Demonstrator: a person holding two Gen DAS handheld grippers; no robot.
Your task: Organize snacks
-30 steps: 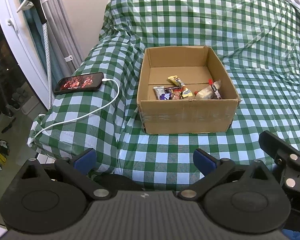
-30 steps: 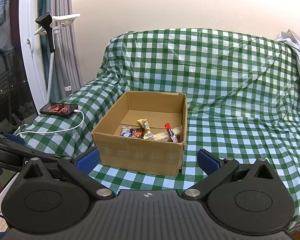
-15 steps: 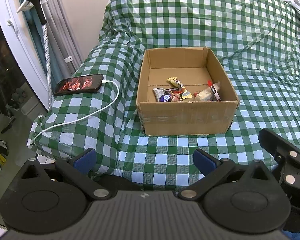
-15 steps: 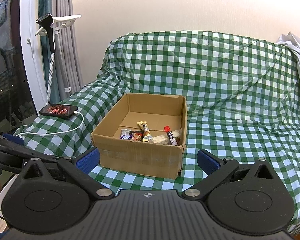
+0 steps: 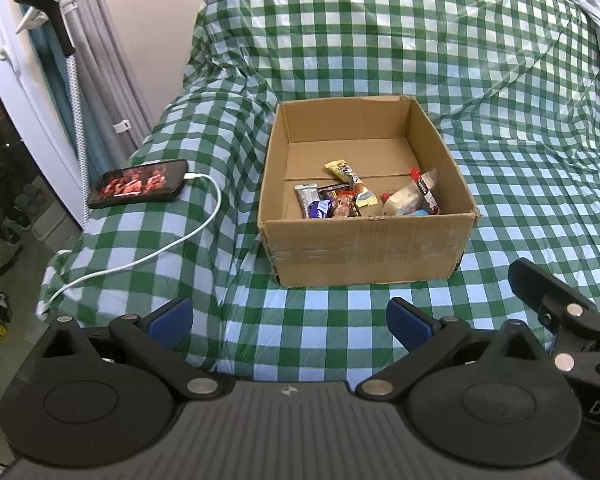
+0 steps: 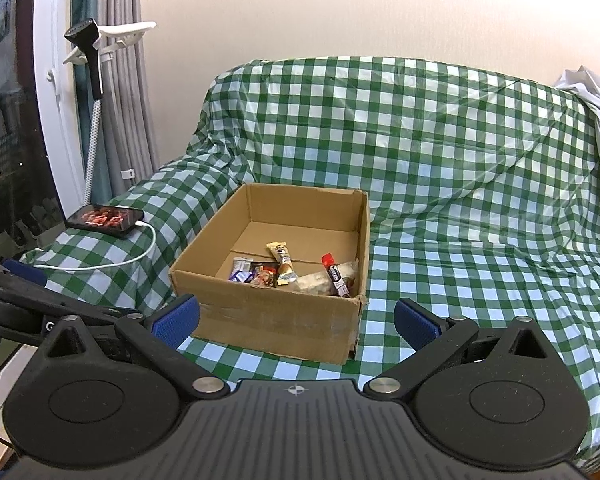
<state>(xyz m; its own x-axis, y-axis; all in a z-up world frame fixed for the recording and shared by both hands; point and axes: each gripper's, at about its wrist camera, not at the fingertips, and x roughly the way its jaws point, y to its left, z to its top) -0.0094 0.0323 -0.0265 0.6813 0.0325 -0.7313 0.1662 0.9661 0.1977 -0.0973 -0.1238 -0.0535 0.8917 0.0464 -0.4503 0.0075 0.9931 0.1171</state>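
Note:
An open cardboard box (image 5: 364, 248) (image 6: 276, 320) sits on a sofa covered in green-and-white checked cloth. Several wrapped snacks lie at its front: a yellow bar (image 5: 350, 182) (image 6: 282, 260), a purple packet (image 5: 318, 208) (image 6: 240, 272), and a pale wrapper with a red-tipped stick (image 5: 414, 196) (image 6: 334, 276). My left gripper (image 5: 288, 320) is open, held back from the box's near wall. My right gripper (image 6: 296, 322) is open too, in front of the box. Neither holds anything.
A phone (image 5: 140, 184) (image 6: 106, 220) with a lit screen lies on the sofa arm, its white cable (image 5: 172, 244) trailing over the edge. A garment steamer (image 6: 90, 64) and curtains stand at the left. White cloth (image 6: 596, 96) hangs over the sofa back at the right.
Both views have drifted slightly; the box sits a little lower in the right wrist view. Both grippers stay open and the snacks have not moved.

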